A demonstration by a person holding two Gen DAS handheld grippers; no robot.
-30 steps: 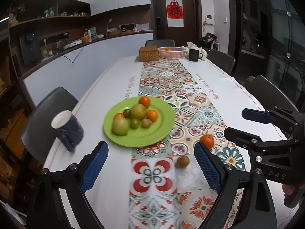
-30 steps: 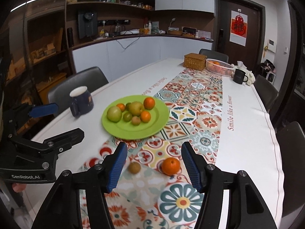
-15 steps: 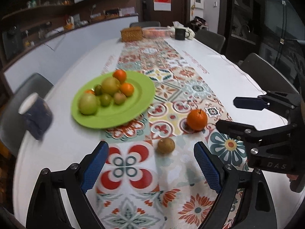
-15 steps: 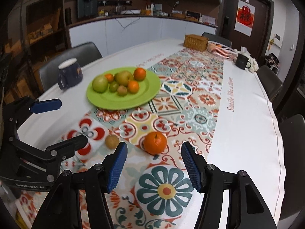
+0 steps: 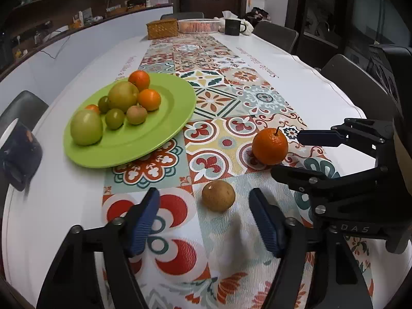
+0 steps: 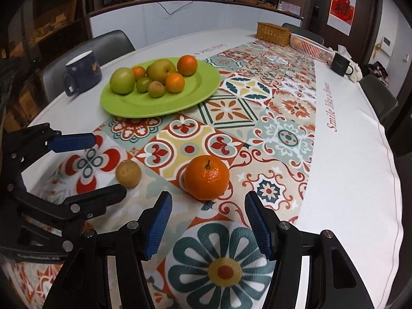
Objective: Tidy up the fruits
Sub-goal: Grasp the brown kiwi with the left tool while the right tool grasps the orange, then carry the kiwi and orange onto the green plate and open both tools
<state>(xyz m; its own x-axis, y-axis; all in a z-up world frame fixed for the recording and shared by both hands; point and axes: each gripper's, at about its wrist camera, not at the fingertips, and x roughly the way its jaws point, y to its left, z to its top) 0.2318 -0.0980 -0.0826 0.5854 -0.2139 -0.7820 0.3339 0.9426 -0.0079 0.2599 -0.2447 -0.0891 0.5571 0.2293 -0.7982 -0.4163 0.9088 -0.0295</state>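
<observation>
A green plate (image 5: 164, 128) (image 6: 195, 95) holds several fruits: green apples, oranges and small brown ones. A loose brown fruit (image 5: 218, 195) (image 6: 128, 170) lies on the patterned runner just ahead of my left gripper (image 5: 204, 219), which is open and empty. A loose orange (image 6: 206, 177) (image 5: 269, 146) lies just ahead of my right gripper (image 6: 208, 222), also open and empty. Each gripper shows in the other's view, the right gripper (image 5: 291, 154) low beside the orange and the left gripper (image 6: 108, 164) around the brown fruit.
A dark blue mug (image 6: 82, 72) (image 5: 18, 154) stands left of the plate near the table edge. A wicker box (image 6: 274, 34), a white basket (image 6: 310, 47) and a black mug (image 6: 341, 64) stand at the far end. Chairs surround the table.
Both grippers have moved forward and down toward the table. The brown fruit and the orange now lie much closer, just in front of the open fingers. The left fingers have narrowed slightly.
</observation>
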